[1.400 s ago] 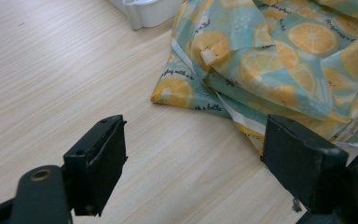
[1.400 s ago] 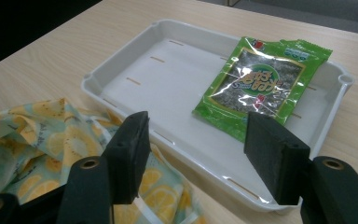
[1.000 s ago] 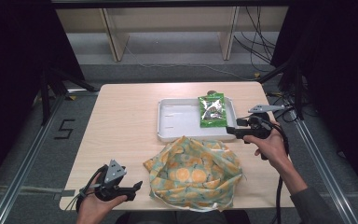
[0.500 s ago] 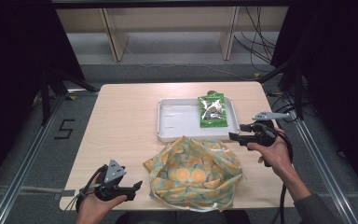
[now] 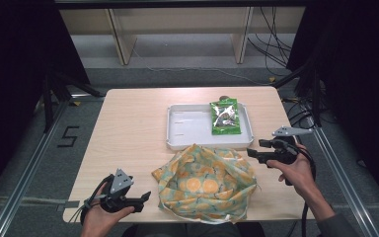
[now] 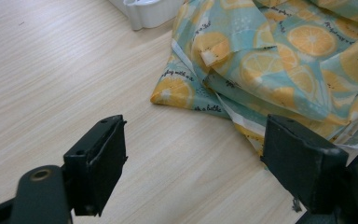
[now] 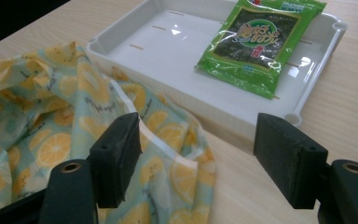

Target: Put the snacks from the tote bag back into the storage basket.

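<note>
I saw the bench (image 5: 128,128) evenly lit against dark surroundings, glare on the tray (image 7: 168,51), near jaws softly blurred.

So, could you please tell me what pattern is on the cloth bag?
Orange slices on pale teal, clearest in the left gripper view: bag.

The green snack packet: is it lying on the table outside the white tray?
No. In the right gripper view the green snack packet lies flat inside the white tray, toward one end of it.
</note>
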`<control>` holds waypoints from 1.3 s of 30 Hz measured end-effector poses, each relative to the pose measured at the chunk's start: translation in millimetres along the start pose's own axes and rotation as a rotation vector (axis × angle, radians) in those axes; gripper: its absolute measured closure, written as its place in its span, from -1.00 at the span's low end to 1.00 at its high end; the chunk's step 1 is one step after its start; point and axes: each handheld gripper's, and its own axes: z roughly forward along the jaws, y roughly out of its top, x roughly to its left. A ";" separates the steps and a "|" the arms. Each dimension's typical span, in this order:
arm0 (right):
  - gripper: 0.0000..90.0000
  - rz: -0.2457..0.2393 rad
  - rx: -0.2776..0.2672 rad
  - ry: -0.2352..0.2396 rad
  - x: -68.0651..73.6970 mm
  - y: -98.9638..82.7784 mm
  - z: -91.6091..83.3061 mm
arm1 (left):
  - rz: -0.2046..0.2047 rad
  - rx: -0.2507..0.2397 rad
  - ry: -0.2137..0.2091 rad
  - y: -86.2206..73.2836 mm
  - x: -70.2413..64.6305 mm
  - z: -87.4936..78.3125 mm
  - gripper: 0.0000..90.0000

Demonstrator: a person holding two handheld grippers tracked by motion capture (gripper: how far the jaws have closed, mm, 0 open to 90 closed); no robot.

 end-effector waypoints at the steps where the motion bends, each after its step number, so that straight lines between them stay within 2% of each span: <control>1: -0.27 0.000 0.010 -0.001 -0.1 -1.8 -1.5 | -0.019 0.000 -0.001 -0.4 -1.4 0.1 -0.53; 2: -0.28 0.010 0.007 0.001 0.5 -4.0 -2.2 | -0.001 0.001 -0.005 -0.1 -0.1 0.3 -0.53; 3: -0.28 0.015 0.012 0.000 1.1 -6.5 -3.7 | -0.004 0.001 -0.005 -0.1 -0.3 0.2 -0.53; 4: -0.28 -0.010 0.005 -0.004 -1.0 -8.1 -3.4 | -0.022 -0.001 0.001 -0.5 -1.6 0.2 -0.53; 5: -0.29 -0.009 0.015 -0.002 -1.4 -9.6 -5.3 | -0.017 -0.001 0.002 -0.4 -1.2 0.1 -0.53; 6: -0.29 0.024 0.012 0.000 1.2 -12.1 -6.3 | -0.018 -0.002 0.002 -0.5 -1.3 0.2 -0.53; 7: -0.29 0.011 0.008 -0.006 0.4 -14.1 -6.7 | -0.018 -0.002 0.003 -0.5 -1.3 0.2 -0.53; 9: -0.30 0.028 0.030 -0.006 1.5 -17.6 -10.4 | -0.014 0.010 0.003 -0.3 -0.9 -0.9 -0.53; 11: -0.31 0.010 0.014 -0.009 0.3 -24.3 -13.0 | 0.000 0.000 0.001 -0.3 0.5 -0.6 -0.53; 12: -0.31 0.009 0.028 -0.010 0.0 -26.5 -15.3 | 0.000 0.000 0.001 -0.3 0.5 -0.6 -0.53; 13: -0.31 0.028 0.030 -0.010 1.0 -30.5 -18.1 | 0.004 0.001 0.002 -0.2 0.8 -0.4 -0.53; 14: -0.31 0.039 0.022 -0.013 1.8 -34.0 -19.9 | -0.020 0.001 0.002 -0.7 -1.2 -0.3 -0.53; 16: -0.32 0.056 0.043 -0.023 2.3 -39.4 -24.3 | 0.004 0.013 0.001 -0.1 0.0 -1.0 -0.53; 17: -0.33 0.028 0.027 -0.034 0.4 -42.9 -24.7 | -0.010 0.010 0.003 -0.3 -0.8 -0.8 -0.53; 18: -0.33 0.048 0.030 -0.029 1.5 -45.8 -26.3 | -0.010 0.010 0.003 -0.3 -0.8 -0.8 -0.53; 19: -0.33 0.058 0.057 -0.029 2.1 -47.6 -29.0 | -0.016 0.013 0.006 -0.3 -1.2 -1.0 -0.53; 20: -0.33 0.038 0.037 -0.033 0.8 -49.9 -29.3 | -0.012 0.013 0.005 -0.4 -0.8 -0.8 -0.53; 21: -0.34 0.036 0.056 -0.040 1.0 -51.3 -31.5 | 0.001 0.018 0.003 -0.3 0.0 -1.1 -0.53; 22: -0.35 0.041 0.043 -0.029 1.2 -53.7 -31.5 | -0.015 0.008 0.003 -0.9 -0.9 -0.6 -0.53; 23: -0.36 0.067 0.073 -0.022 3.9 -55.7 -33.5 | -0.012 0.008 0.004 -0.9 -0.4 -0.7 -0.53; 24: -0.35 0.040 0.066 -0.028 3.1 -57.1 -33.9 | 0.010 0.009 0.003 -0.4 1.3 -0.8 -0.53; 25: -0.36 0.046 0.065 -0.016 4.6 -59.6 -33.8 | 0.014 0.009 0.003 -0.5 1.7 -0.7 -0.53; 26: -0.36 0.020 0.061 -0.017 3.5 -61.2 -34.8 | -0.011 0.005 0.003 -1.1 0.0 -0.3 -0.53; 28: -0.36 0.062 0.083 -0.017 8.7 -64.7 -37.6 | -0.014 0.009 0.003 -1.1 -0.5 -0.5 -0.53; 29: -0.36 0.025 0.086 -0.012 6.3 -66.2 -38.4 | -0.015 0.008 0.003 -1.0 -0.6 -0.3 -0.53; 32: -0.37 0.054 0.104 -0.021 11.9 -72.9 -41.4 | -0.011 0.008 0.003 -0.9 -0.3 -0.4 -0.53; 34: -0.37 0.054 0.124 -0.014 13.7 -76.7 -42.2 | -0.012 0.008 0.004 -1.0 -0.5 -0.4 -0.53; 35: -0.37 0.011 0.120 -0.022 11.3 -78.6 -42.7 | -0.011 0.008 0.004 -1.0 -0.4 -0.4 -0.53; 36: -0.38 0.025 0.129 -0.024 13.7 -80.5 -43.4 | -0.012 0.008 0.004 -1.0 -0.4 -0.4 -0.53; 37: -0.38 0.014 0.135 -0.022 13.4 -81.8 -44.4 | -0.012 0.008 0.004 -1.0 -0.3 -0.4 -0.53; 39: -0.38 0.041 0.153 -0.026 17.5 -84.7 -47.2 | -0.013 0.000 0.002 -1.3 -0.1 0.4 -0.53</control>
